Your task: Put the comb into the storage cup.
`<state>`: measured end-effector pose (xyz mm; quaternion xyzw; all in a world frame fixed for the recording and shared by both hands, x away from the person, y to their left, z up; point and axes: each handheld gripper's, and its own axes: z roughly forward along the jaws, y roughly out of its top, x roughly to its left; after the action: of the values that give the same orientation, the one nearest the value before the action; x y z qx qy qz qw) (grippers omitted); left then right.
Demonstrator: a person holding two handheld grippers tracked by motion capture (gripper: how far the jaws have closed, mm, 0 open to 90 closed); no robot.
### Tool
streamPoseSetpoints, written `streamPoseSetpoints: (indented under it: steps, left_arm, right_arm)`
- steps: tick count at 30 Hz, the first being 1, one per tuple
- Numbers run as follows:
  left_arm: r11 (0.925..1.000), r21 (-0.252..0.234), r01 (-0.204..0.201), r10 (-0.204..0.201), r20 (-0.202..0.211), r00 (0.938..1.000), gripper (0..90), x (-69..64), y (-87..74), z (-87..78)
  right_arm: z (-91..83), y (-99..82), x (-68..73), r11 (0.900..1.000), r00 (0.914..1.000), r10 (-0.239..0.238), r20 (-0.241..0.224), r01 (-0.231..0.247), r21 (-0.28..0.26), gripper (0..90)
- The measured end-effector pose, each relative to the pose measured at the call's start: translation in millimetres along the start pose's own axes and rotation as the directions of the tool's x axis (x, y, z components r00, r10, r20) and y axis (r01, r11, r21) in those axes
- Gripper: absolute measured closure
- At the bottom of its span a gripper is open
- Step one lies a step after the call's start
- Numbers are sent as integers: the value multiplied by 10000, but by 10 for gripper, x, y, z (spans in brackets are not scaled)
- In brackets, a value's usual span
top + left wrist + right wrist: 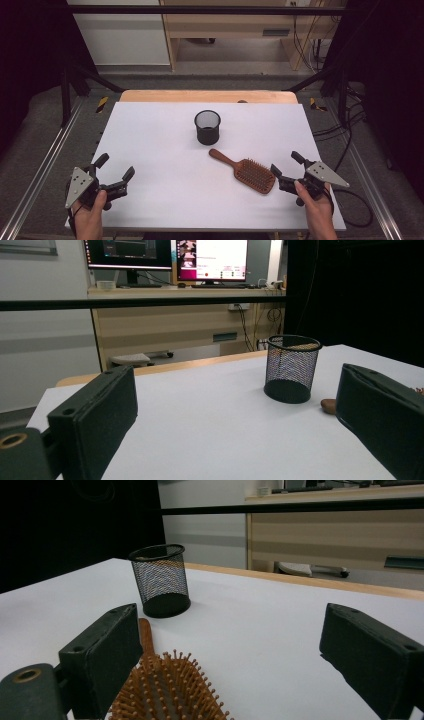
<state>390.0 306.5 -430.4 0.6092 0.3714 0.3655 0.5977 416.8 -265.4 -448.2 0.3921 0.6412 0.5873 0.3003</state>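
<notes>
A black wire-mesh cup stands upright near the middle back of the white table. In front of it and to the right lies a wooden paddle hairbrush, bristles up, handle pointing toward the cup. My right gripper rests at the front right, open, just right of the brush head. In the right gripper view the brush lies by the left jaw of the right gripper, and the cup is beyond. My left gripper is open and empty at the front left. The left gripper faces the cup.
A wooden board edge runs along the table's back. Metal rails flank both sides, and cables lie on the floor at right. A black bar crosses behind the table, with a desk and monitors farther back.
</notes>
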Motion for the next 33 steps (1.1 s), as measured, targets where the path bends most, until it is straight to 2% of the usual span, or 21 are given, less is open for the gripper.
streamPoseSetpoints:
  steps: [4,12,17,21,26,29,30,31,32,33]
  left_arm:
    - [10000,-43,-31,31,31,10000,28,-5,6,-12]
    - [9999,27,171,-171,41,9998,25,9,-19,23]
    - [9999,83,125,-124,-12,9999,25,-1,-34,80]
    - [9997,238,77,-79,63,9999,25,-8,-54,85]
    - [9994,347,-17,11,182,9998,25,-52,-63,102]
    - [9991,409,-66,56,230,9997,25,-69,-70,108]
    - [9989,451,-96,85,243,9997,25,-79,-74,111]
    - [9984,537,-149,138,218,9997,25,-84,-81,109]
    - [9983,564,-112,100,211,9997,25,-92,-90,104]
    - [9983,564,-112,100,211,9997,25,-92,-90,104]
  right_arm:
    - [-8,-15,-13,9999,9999,105,68,-105,58,86]
    - [3,-17,14,9998,9999,34,103,-36,215,64]
    - [40,-2,59,9986,10000,25,29,-26,529,59]
    - [78,68,143,9962,9999,-100,106,90,861,59]
    - [146,239,239,9932,9995,-197,-249,224,1140,72]
    - [212,317,278,9905,9989,-303,-344,346,1329,101]
    - [297,409,317,9864,9980,-449,-438,512,1562,152]
    - [297,409,317,9864,9980,-449,-438,512,1562,152]
    - [373,479,344,9810,9974,-481,-539,573,1852,238]
    - [373,479,344,9810,9974,-481,-539,573,1852,238]
